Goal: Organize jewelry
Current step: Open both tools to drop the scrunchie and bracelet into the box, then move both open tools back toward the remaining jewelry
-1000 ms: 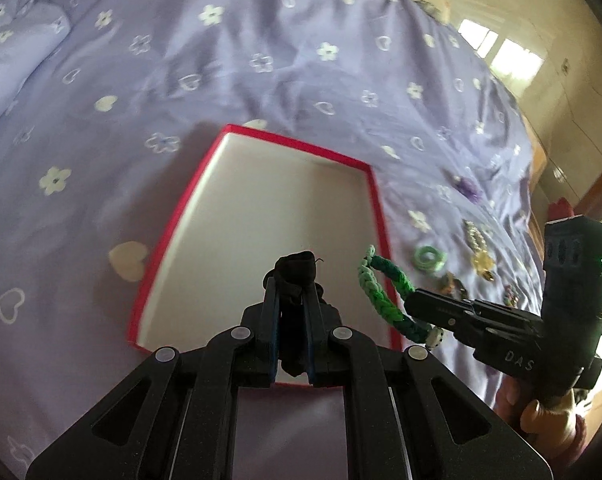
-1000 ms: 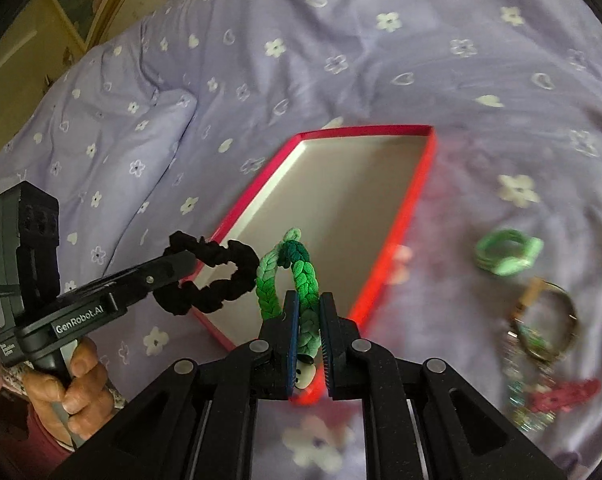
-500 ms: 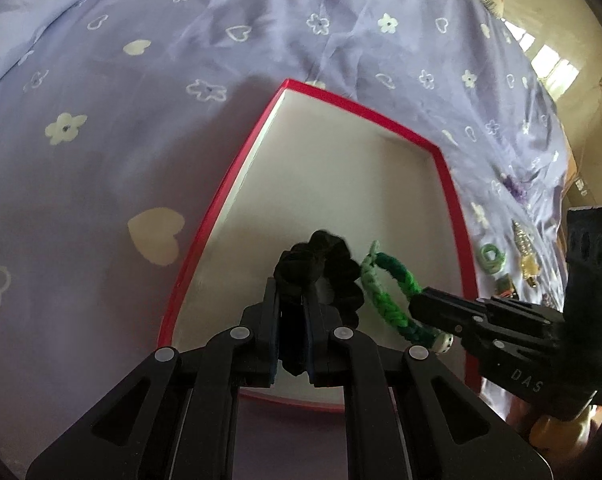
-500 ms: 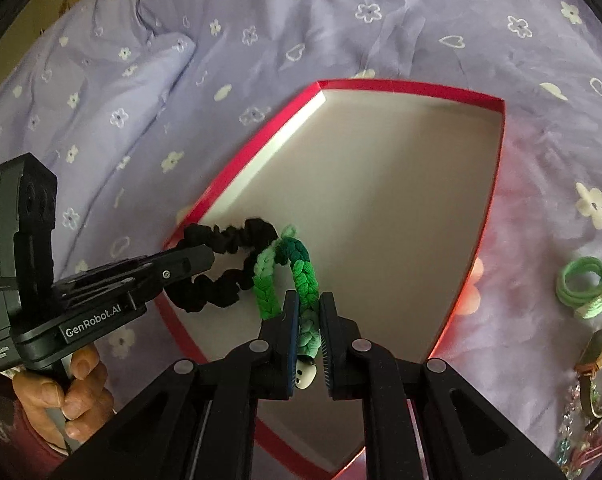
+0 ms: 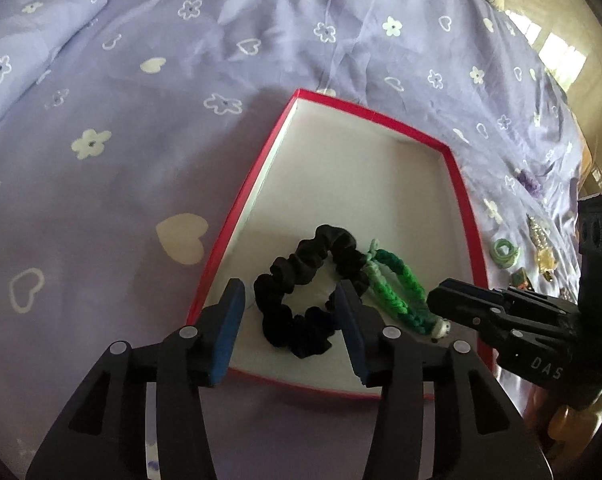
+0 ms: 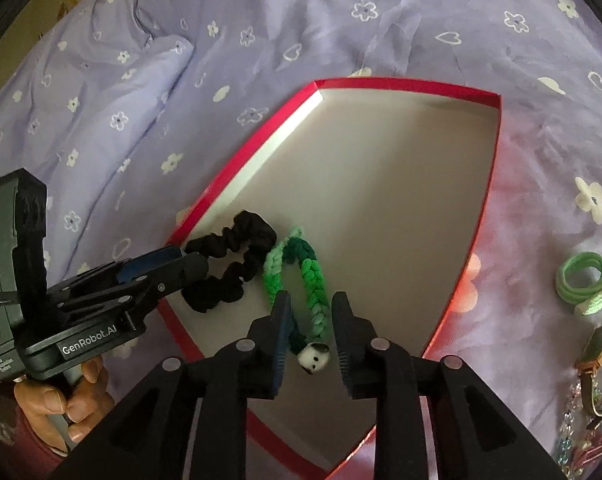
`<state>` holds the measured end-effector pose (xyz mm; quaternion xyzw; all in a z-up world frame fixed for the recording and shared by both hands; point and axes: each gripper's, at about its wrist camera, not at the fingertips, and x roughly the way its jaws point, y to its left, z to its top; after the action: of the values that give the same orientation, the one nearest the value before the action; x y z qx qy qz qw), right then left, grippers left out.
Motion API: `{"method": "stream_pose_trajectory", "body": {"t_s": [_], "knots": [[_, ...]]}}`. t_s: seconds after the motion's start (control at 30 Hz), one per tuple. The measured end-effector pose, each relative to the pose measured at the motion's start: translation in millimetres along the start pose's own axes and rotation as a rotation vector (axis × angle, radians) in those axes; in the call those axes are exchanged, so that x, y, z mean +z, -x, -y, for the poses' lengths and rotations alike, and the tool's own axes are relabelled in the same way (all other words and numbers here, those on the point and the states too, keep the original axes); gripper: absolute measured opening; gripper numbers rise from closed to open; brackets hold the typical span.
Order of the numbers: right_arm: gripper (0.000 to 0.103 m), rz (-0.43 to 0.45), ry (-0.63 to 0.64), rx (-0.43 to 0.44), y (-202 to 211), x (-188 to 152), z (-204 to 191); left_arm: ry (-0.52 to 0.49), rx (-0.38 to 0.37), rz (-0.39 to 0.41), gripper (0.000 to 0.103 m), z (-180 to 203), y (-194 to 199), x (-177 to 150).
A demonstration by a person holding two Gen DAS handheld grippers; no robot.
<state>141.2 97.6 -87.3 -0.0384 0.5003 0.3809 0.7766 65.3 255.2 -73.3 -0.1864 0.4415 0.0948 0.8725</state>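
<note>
The far half of the red-rimmed box [image 5: 457, 184] has a bare floor, open to approach from above. Its near end is occupied by the black scrunchie [image 5: 305, 292] and the green braided bracelet [image 5: 397, 288], which touch, with the left gripper [image 5: 291, 322] and right gripper [image 6: 309, 328] standing over them, jaws spread. On the bed [image 5: 141, 128], loose jewelry [image 6: 599, 364] clutters the right; the left lies unobstructed.

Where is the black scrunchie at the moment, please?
The black scrunchie lies inside the red-rimmed box at its near end, touching the green braided bracelet on its right, between the open left gripper fingers.
</note>
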Motion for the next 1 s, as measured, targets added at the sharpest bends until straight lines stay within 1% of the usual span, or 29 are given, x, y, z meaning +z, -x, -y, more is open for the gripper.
{"method": "stream_pose_trajectory", "body": {"t_s": [0.1,0.17,0.2,0.23,0.37,0.5,0.8,1.0], "knots": [[0.026,0.033,-0.004,0.011,15,-2,1,-0.005,-0.001,0.015,0.048,4,10,1],[0.031,0.057,-0.014,0.014,27,-4,4,-0.008,-0.005,0.023,0.051,8,16,1],[0.037,0.070,-0.021,0.016,33,-6,6,-0.011,-0.005,0.027,0.051,11,19,2],[0.038,0.084,-0.030,0.014,41,-8,10,-0.014,-0.008,0.030,0.051,14,21,2],[0.038,0.126,-0.081,-0.009,66,-20,32,-0.030,-0.030,0.037,0.055,31,29,1],[0.041,0.163,-0.145,-0.043,89,-33,60,-0.075,-0.057,0.036,0.056,57,32,1],[0.041,0.220,-0.267,-0.115,134,-60,117,-0.171,-0.119,0.017,0.058,119,26,-1],[0.047,0.254,-0.317,-0.154,157,-74,143,-0.225,-0.143,0.005,0.060,152,21,-3]]}}
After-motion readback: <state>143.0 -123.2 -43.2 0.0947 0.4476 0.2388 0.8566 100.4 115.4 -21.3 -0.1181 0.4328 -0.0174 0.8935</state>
